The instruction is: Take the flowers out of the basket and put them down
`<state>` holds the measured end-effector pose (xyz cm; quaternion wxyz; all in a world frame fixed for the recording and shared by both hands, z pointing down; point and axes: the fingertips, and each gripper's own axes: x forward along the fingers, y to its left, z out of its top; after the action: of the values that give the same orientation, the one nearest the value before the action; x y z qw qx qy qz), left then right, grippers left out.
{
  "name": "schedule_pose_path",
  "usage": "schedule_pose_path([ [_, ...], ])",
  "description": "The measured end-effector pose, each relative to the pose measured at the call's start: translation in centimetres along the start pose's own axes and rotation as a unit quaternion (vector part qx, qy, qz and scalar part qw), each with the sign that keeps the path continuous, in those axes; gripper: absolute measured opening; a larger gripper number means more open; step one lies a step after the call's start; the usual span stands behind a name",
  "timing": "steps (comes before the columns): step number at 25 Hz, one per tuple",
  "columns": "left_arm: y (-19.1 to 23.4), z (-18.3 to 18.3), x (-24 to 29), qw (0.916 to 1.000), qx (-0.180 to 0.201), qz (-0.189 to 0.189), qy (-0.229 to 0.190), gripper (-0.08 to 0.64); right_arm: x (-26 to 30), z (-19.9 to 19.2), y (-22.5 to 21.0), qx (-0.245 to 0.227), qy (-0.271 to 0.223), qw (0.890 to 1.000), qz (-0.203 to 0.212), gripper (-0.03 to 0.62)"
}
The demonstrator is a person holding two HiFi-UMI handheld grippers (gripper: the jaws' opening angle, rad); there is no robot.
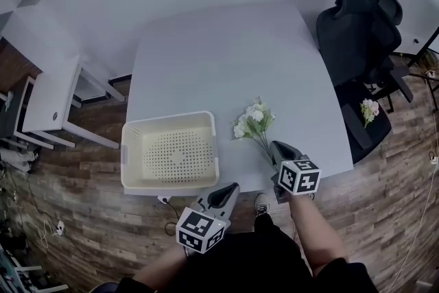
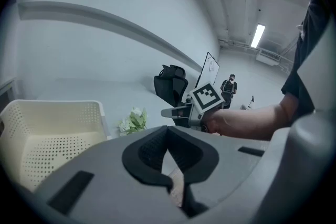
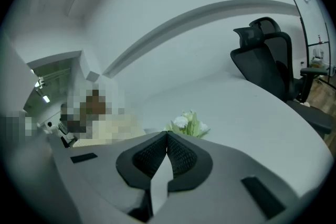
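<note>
Flowers [image 1: 252, 121] beside basket [image 1: 169, 116], apparently loose

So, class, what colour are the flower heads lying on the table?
White, with green leaves; the head view shows the flowers best.

No legible text; only square markers on left gripper [image 1: 230, 187] and right gripper [image 1: 277, 146]

White table [image 1: 226, 58], black office chair [image 1: 363, 31] beside it, wood-plank floor [image 1: 89, 216], white side desk [image 1: 51, 103]
</note>
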<state>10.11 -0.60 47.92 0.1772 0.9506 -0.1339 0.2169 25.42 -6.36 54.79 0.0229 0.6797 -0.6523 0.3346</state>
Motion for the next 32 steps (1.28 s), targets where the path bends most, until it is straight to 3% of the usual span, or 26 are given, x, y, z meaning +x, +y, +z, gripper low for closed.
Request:
schedule_pose_path([
  [6, 1.5, 2.2, -2.4, 0.9994, 0.018, -0.004, -0.029, 0.006, -3.2, 3.9, 6.8, -0.02, -0.051, 0.997, 0.057, 0.023],
  [10, 2.5, 3.2, -4.3, 0.9987, 0.022, -0.009, -0.046, 0.006, -5.3, 4.5, 11.8, -0.041, -0.069, 0.993, 0.091, 0.023],
  [17, 4.0, 2.9, -6.9, 0.9983, 0.008, -0.023, -0.054, 0.006, -7.5, 1.5, 18.2, -0.053, -0.056, 0.989, 0.129, 0.023],
  [24, 5.4, 1.2, -8.7, 0.9986, -0.004, -0.03, -0.042, 0.006, -7.2, -2.6, 21.8, -0.027, -0.04, 0.99, 0.133, 0.023],
  [32, 7.2, -0.5, -10.9, 0.9991, -0.003, -0.03, -0.031, 0.006, -6.2, -4.5, 23.9, -0.007, -0.044, 0.99, 0.131, 0.023],
])
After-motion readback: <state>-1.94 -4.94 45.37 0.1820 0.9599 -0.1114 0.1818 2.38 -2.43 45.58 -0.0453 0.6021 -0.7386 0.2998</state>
